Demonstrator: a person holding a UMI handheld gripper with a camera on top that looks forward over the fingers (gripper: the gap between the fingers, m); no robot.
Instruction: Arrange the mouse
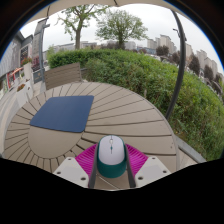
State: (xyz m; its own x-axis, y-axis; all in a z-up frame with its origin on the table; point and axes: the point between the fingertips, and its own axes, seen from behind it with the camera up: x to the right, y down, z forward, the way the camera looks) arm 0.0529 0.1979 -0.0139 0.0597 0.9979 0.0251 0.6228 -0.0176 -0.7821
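Observation:
A white mouse with a teal rear (111, 155) sits between my fingers, and the pink pads (86, 158) press against both its sides. My gripper (111, 162) is shut on it, at the near rim of a round slatted wooden table (130, 108). A dark blue rectangular mouse pad (62, 113) lies flat on the table, beyond the fingers and to the left, with nothing on it. I cannot tell whether the mouse touches the tabletop.
A wooden bench (62, 74) stands behind the table on the left. A green hedge (150, 72) runs behind and to the right, and a thin dark pole (182, 60) rises at the right. Trees and buildings lie far off.

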